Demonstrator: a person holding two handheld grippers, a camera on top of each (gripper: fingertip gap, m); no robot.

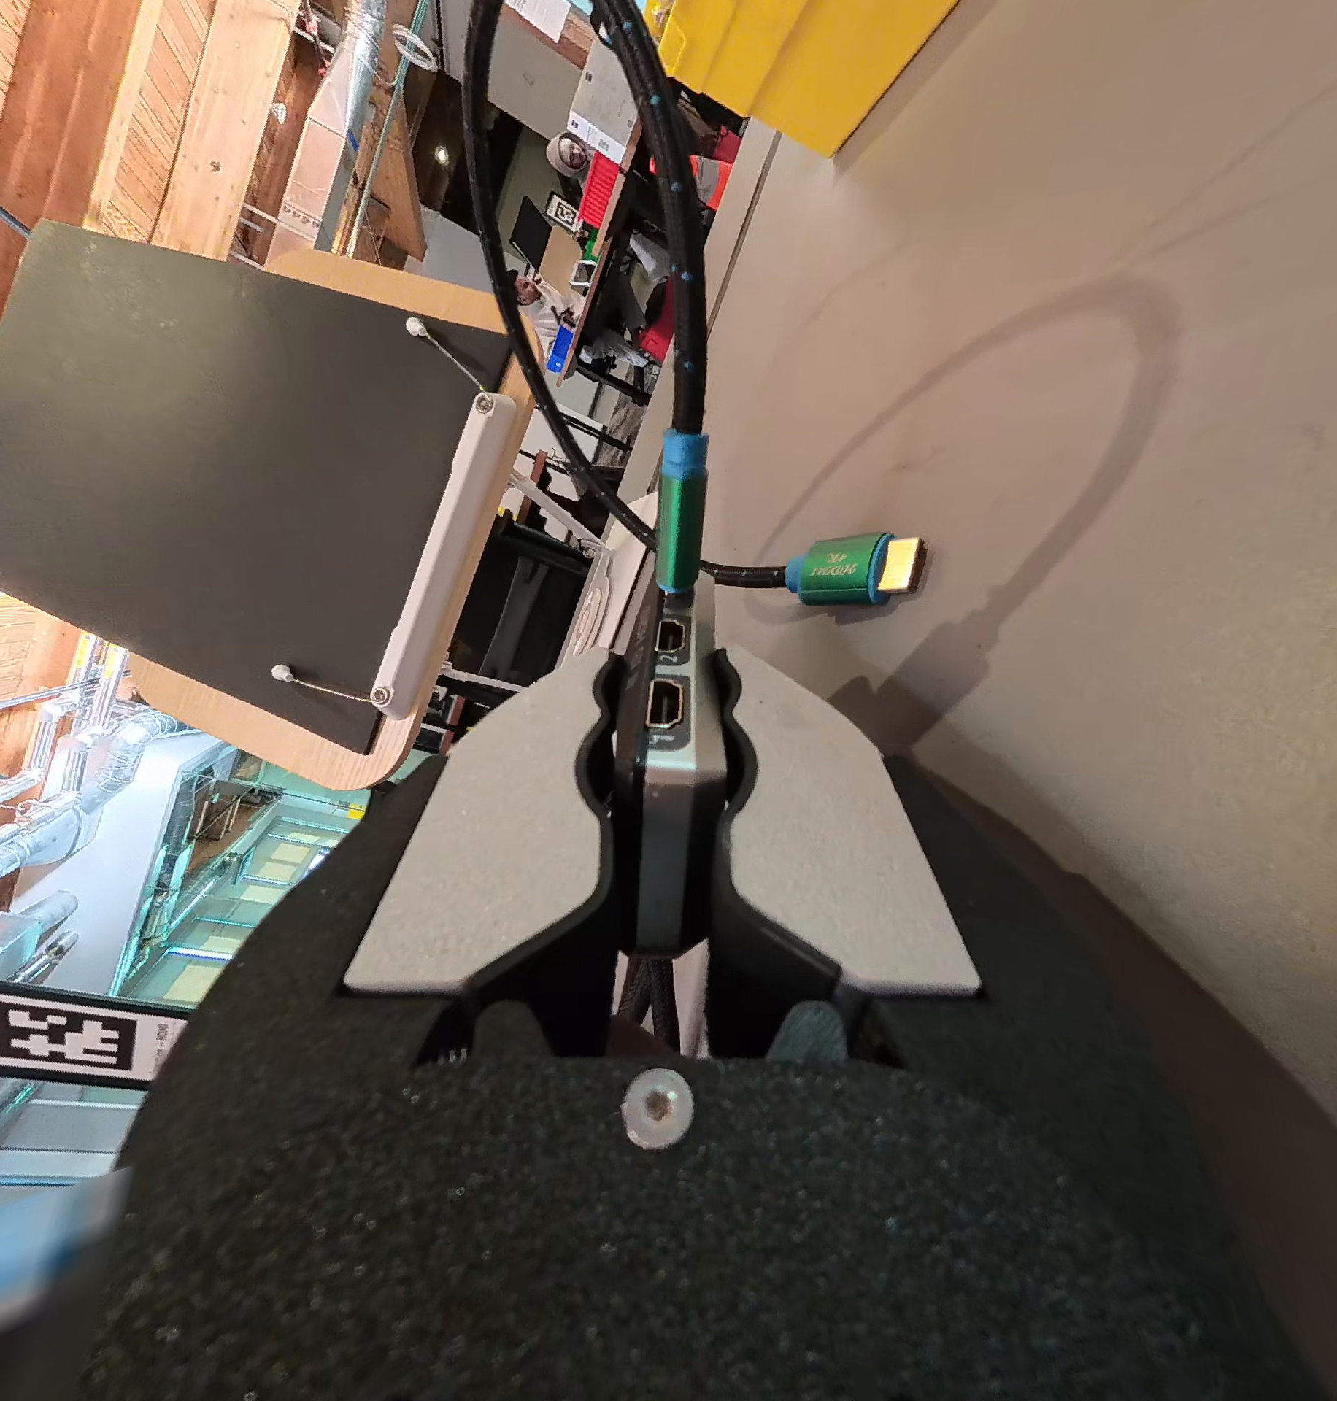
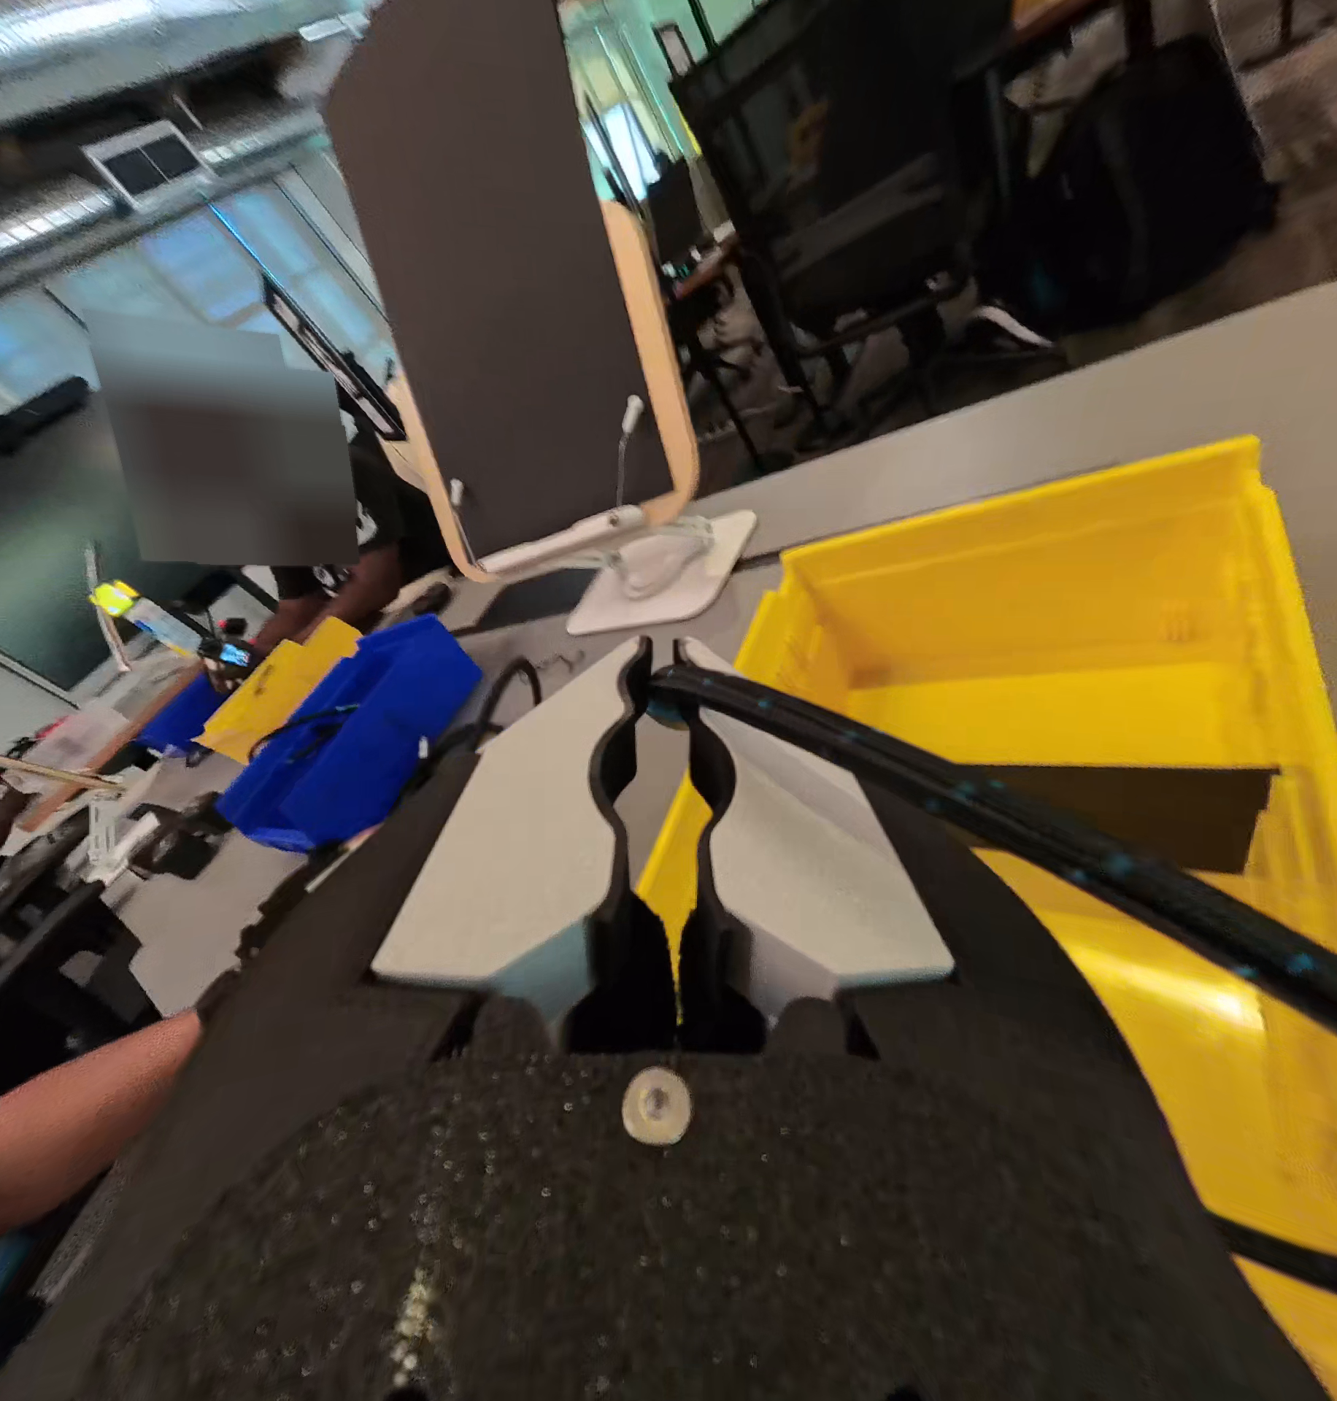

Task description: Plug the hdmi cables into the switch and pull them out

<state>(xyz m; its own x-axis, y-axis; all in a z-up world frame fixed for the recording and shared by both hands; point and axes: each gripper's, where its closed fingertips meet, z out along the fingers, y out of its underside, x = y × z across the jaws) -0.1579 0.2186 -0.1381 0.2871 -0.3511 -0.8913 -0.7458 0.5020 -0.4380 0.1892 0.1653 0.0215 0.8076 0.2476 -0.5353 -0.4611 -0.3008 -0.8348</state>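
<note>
In the left wrist view the left gripper (image 1: pixel 665 720) is clamped on the switch (image 1: pixel 669 819), a slim grey box held edge-on between the two grey fingers (image 1: pixel 529 826). Two empty ports (image 1: pixel 667 701) show on its facing edge, one between the fingertips and one just beyond them. Past those, one green plug (image 1: pixel 677 527) is seated in the switch, its black braided cable (image 1: pixel 684 303) rising away from the fingers. A second green plug (image 1: pixel 851 568) with a bare gold tip lies loose on the grey table (image 1: pixel 1105 455), just to the right of the fingertips, so two plugs are counted, one in and one out. A dark panel with a wooden rim (image 1: pixel 195 470) stands to the left, and one yellow bin (image 1: pixel 794 61) sits far ahead. In the right wrist view the right gripper (image 2: pixel 662 682) has its two fingers nearly together, pinching a black braided cable (image 2: pixel 1029 826) at the tips; the cable runs back to the right across the yellow bin (image 2: pixel 1029 606). Two blue bins (image 2: pixel 362 728) stand to the left of the fingers, and the dark panel (image 2: pixel 499 303) stands beyond them on a white base (image 2: pixel 665 584). A person's forearm (image 2: pixel 66 1129) shows at lower left.
</note>
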